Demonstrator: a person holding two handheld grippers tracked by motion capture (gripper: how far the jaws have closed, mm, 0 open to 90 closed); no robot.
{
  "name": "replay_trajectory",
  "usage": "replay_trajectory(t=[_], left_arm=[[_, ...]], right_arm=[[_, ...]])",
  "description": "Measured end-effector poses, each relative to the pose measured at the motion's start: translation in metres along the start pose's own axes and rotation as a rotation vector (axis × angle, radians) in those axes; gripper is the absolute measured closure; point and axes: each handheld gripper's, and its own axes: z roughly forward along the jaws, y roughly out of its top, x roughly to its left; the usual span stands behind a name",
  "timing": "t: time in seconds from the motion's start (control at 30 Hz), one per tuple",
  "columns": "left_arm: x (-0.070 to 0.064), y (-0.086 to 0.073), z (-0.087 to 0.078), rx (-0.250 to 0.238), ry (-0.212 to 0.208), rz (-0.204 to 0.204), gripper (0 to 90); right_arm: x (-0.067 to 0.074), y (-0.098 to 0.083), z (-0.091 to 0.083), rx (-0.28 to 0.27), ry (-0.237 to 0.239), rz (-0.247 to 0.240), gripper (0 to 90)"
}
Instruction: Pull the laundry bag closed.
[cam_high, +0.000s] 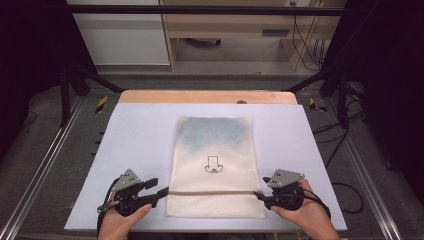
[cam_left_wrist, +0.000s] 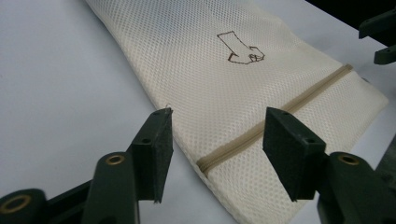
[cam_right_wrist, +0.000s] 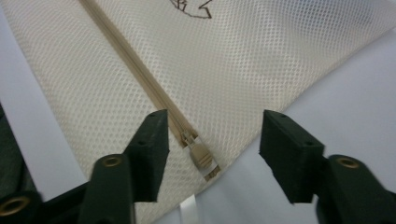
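Lying flat on pale counter (cam_high: 140, 130): cream mesh zippered bag (cam_high: 215, 150). Both tools, left (cam_left_wrist: 217, 149) and right (cam_right_wrist: 212, 149), gaping, empty; right possibly misses small tan zip pull (cam_right_wrist: 201, 158).

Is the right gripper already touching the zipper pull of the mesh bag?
Apart. In the right gripper view, the zipper pull lies on the mesh bag between the right gripper's open jaws, with clear space on both sides.
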Motion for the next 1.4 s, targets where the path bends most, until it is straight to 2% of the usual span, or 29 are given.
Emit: replay_trajectory(t=[0.13,0.2,0.33,0.4,0.53,0.63,0.73,0.87,0.93,1.03,1.17,1.23,1.4], left_arm=[[-0.002,0.005,0.002,-0.015,0.042,0.017,27.2],[0.0,0.008,0.002,-0.015,0.059,0.022,21.6],[0.004,0.013,0.003,-0.019,0.1,0.033,14.8],[0.007,0.015,0.004,-0.009,0.106,0.034,11.9],[0.014,0.022,0.005,-0.005,0.121,0.045,8.0],[0.019,0.03,0.006,-0.021,0.127,0.045,7.3],[0.024,0.038,0.008,-0.008,0.154,0.083,6.8],[0.033,0.045,0.01,-0.028,0.168,0.067,6.4],[0.037,0.049,0.012,-0.037,0.178,0.046,6.1],[0.041,0.054,0.013,-0.06,0.166,0.026,6.1],[0.046,0.058,0.008,-0.068,0.191,0.037,6.1],[0.049,0.058,0.004,-0.074,0.186,0.033,6.1],[0.057,0.056,-0.005,-0.069,0.228,0.057,5.8]], right_arm=[[0.001,0.005,0.002,-0.013,-0.028,0.023,30.1],[0.0,0.009,0.003,-0.024,-0.045,0.045,22.3],[-0.003,0.016,0.004,-0.058,-0.087,0.092,13.2],[-0.005,0.02,0.004,-0.082,-0.106,0.12,9.5],[-0.009,0.03,0.007,-0.096,-0.147,0.149,7.6],[-0.013,0.037,0.01,-0.107,-0.167,0.167,7.6],[-0.018,0.044,0.012,-0.11,-0.186,0.188,7.5],[-0.024,0.052,0.013,-0.135,-0.213,0.226,7.5],[-0.025,0.056,0.013,-0.154,-0.223,0.24,7.5],[-0.026,0.06,0.013,-0.172,-0.234,0.242,7.5],[-0.029,0.063,0.008,-0.184,-0.247,0.242,7.4],[-0.032,0.063,0.005,-0.192,-0.256,0.249,7.0],[-0.04,0.06,-0.004,-0.219,-0.285,0.278,6.7]])
